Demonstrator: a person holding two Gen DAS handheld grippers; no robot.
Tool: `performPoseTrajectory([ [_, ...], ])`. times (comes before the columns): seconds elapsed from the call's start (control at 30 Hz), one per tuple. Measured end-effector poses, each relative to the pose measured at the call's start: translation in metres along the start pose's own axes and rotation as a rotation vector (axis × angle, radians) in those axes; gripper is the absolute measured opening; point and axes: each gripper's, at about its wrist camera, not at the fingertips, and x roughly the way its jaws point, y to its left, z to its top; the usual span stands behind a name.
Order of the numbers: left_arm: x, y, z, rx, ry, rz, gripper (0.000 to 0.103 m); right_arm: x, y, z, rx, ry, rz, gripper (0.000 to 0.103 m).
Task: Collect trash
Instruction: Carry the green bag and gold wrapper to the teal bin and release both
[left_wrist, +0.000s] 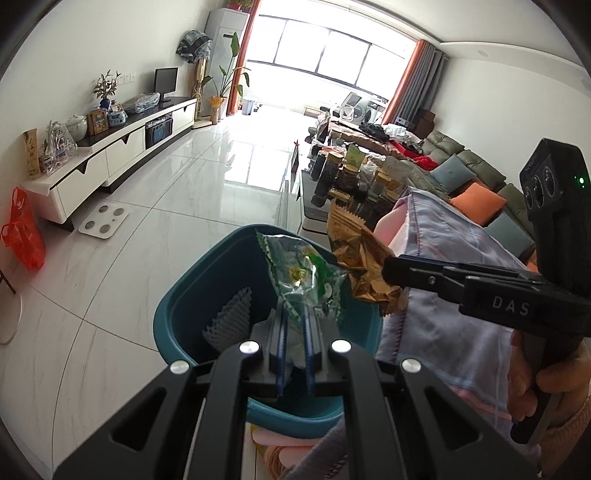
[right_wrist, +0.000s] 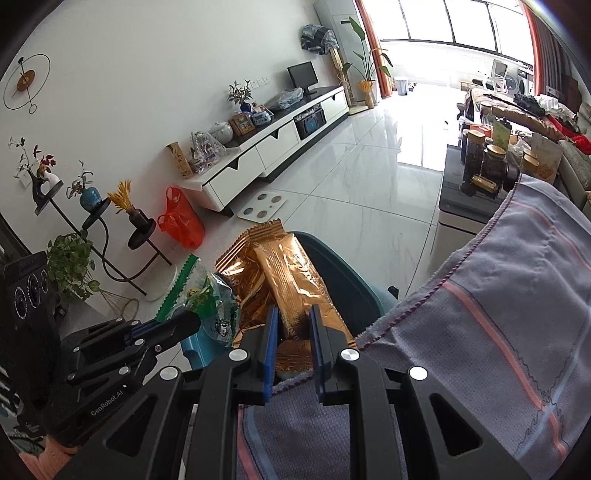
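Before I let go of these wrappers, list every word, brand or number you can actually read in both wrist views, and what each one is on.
"DAS": white letters on the body of the right gripper, left wrist view.
"GenRobot.AI": on the body of the left gripper, right wrist view.
Gold wrapper: embossed pattern, no readable words.
Green and clear wrapper: print too crumpled to read.
Camera module beside the left gripper: top label too blurred.
Jar labels on the far table: too small.

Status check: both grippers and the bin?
Left hand-held gripper shut on green wrapper. Right hand-held gripper shut on gold wrapper. Both over teal bin; nothing blocking.
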Motion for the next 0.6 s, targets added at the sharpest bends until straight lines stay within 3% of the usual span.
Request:
performPoseTrajectory([
  [0.6,0.026,0.015,-0.005,-0.035,0.052,0.038,0.01,0.033,0.004,0.003,0.006,0.082,-0.03,0.017],
])
